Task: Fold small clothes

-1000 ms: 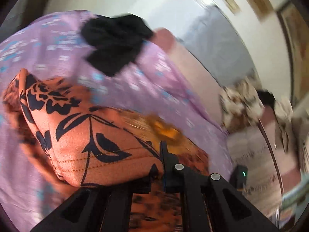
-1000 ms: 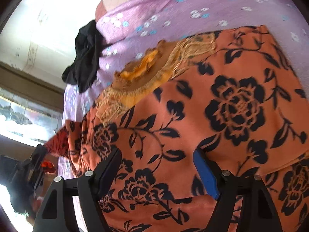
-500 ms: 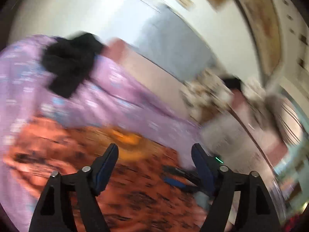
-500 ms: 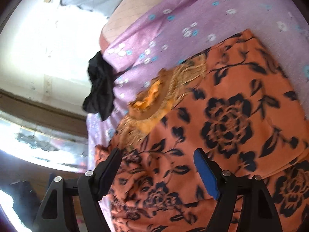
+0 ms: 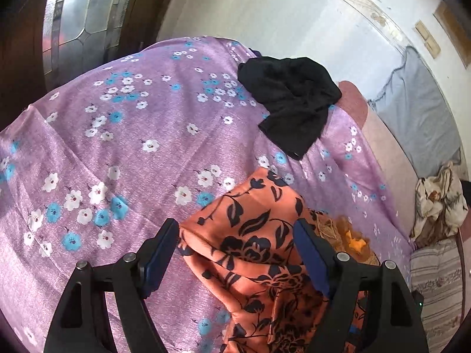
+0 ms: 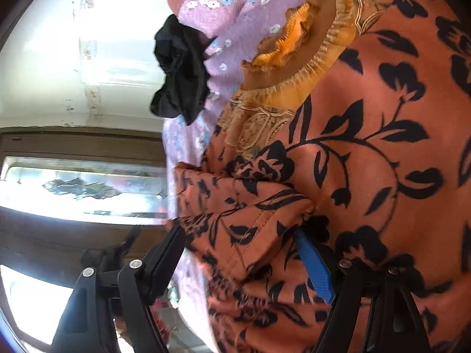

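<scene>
Looked down close along each gripper's fingers; shared orange garment [image 5: 259,253] [image 6: 368,176], black cloth [image 5: 294,103] [image 6: 179,70], purple sheet [image 5: 132,147] [image 6: 235,6].

The orange black-flowered cloth garment [image 5: 259,253] is cut off by the bottom edge in the left wrist view and by the right edge in the right wrist view. Its lower part is blurred there. The mustard lace-trimmed piece [image 5: 347,235] is partly hidden behind a black gripper finger [image 5: 315,259]. The purple flowered bedsheet [image 5: 132,153] is largely covered.
</scene>
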